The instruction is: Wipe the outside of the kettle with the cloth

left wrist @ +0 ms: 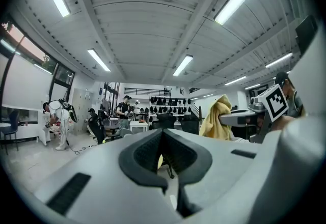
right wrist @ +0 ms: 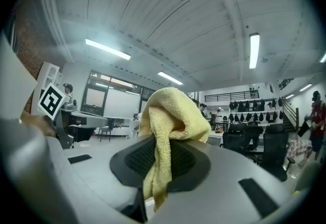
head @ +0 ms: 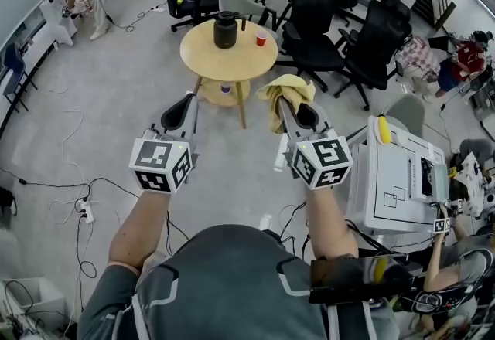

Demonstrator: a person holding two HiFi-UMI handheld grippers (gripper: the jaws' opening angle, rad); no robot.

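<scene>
Head view first: the kettle [head: 226, 29] is black and sits on the round wooden table [head: 219, 62] up ahead, well apart from both grippers, with a red cup [head: 261, 39] just beside it. The left gripper [head: 184, 103] and right gripper [head: 297, 110] are both held out level in front of the person. A yellow cloth [head: 285, 92] is bunched at the right one's tip.

Left gripper view: jaws pressed together with nothing in them, so that hand is free. You can see the cloth hanging off the other gripper over to the right.

Right gripper view: jaws clamped on the cloth [right wrist: 170, 116], with a big fold flopping over the top and a tail hanging down below.

Handling guess: the cloth is soft, light terry, so it'll drape and mould round the kettle easily but can slip loose if it's pinched too near an edge. The kettle looks rigid and smooth, and it could probably slide or tip when rubbed, so I'd steady it by the handle or lid with the free gripper.

Count: one kettle, one cloth, one red cup, one table, two grippers
</scene>
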